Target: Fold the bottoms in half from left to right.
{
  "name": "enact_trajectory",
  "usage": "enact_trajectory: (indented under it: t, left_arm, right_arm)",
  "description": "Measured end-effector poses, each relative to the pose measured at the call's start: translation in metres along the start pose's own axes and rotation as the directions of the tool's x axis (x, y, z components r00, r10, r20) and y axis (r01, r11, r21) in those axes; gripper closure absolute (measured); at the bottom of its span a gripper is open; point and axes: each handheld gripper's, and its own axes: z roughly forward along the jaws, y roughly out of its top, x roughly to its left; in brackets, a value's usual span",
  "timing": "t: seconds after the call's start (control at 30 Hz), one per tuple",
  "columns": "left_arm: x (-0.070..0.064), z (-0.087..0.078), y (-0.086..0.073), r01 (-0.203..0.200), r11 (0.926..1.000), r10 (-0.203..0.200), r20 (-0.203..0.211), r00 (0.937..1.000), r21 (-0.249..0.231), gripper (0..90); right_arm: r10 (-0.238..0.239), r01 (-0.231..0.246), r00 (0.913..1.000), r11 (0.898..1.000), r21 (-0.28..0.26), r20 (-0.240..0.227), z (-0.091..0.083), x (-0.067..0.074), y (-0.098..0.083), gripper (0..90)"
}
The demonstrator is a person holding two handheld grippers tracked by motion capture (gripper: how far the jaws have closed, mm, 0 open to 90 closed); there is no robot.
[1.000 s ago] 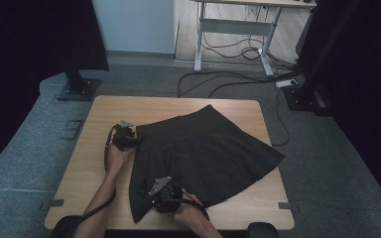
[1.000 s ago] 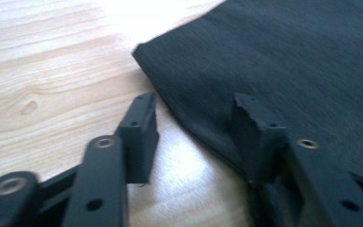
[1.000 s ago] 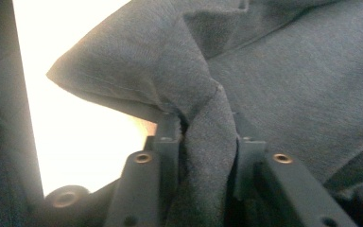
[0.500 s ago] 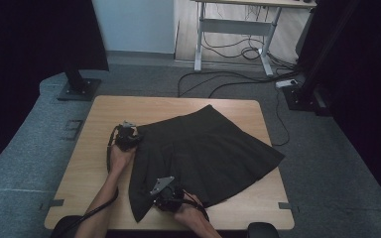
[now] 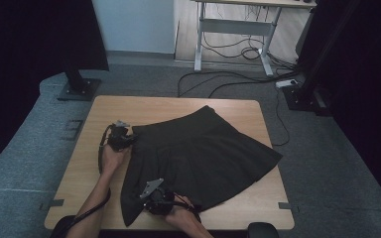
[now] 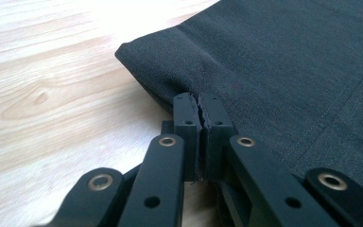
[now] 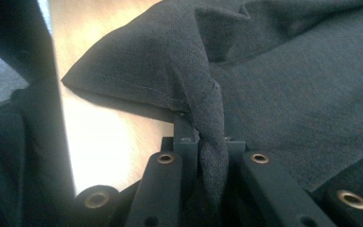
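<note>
While we look down from the high view, a black skirt lies spread flat across the middle of the wooden bench, its wide hem reaching toward the right edge of the frame. Our left gripper sits at the left of centre, at the skirt's upper left corner, with the left hand just below it. Our right gripper sits near the bottom of the frame, at the skirt's lower left edge.

From the left gripper view, the jaws have just been closing and now stand pressed together, with the edge of the skirt pinched between them near its folded corner; pale bench wood shows to the left.

From the right gripper view, those jaws have also just been closing and now clamp a bunched fold of the skirt, which rises out of the grip as a twisted ridge in mid-frame. Bright bench surface shows at the left, below a pointed flap of the fabric.
</note>
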Motion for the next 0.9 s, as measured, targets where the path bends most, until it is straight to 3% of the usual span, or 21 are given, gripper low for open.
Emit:
enact_trajectory:
  t: [0.13, 0.37, 0.43, 0.57, 0.7, 0.9]
  left_arm:
    - [0.006, -0.013, -0.007, -0.019, 0.9997, 0.020, -0.031, 0.9993, 0.014, 87.0]
    - [0.023, -0.045, -0.021, -0.018, 0.9996, 0.019, -0.076, 0.9969, 0.023, 87.0]
    - [0.032, -0.064, -0.031, -0.012, 0.9996, 0.015, -0.110, 0.9938, 0.027, 87.0]
    - [0.043, -0.074, -0.043, -0.002, 0.9987, 0.009, -0.147, 0.9892, 0.050, 87.0]
    - [0.045, -0.077, -0.042, 0.005, 0.9997, -0.002, -0.136, 0.9907, 0.025, 87.0]
    - [0.031, -0.083, -0.016, -0.012, 0.9985, 0.007, -0.101, 0.9949, -0.054, 87.2]
  right_arm:
    - [-0.025, 0.026, 0.9992, 1.000, 0.001, -0.031, 0.009, 0.010, 0.011, 82.1]
    - [-0.072, 0.072, 0.9945, 0.997, -0.004, -0.076, 0.024, 0.029, 0.031, 82.1]
    - [-0.083, 0.081, 0.9904, 0.997, -0.016, -0.110, 0.028, 0.038, 0.042, 82.0]
    - [-0.109, 0.106, 0.9852, 0.994, -0.029, -0.132, 0.031, 0.046, 0.050, 81.9]
    - [-0.086, 0.079, 0.9873, 0.995, -0.058, -0.133, 0.020, 0.042, 0.049, 82.0]
    - [-0.045, 0.029, 0.9927, 0.990, -0.136, -0.112, -0.018, 0.027, 0.046, 82.1]
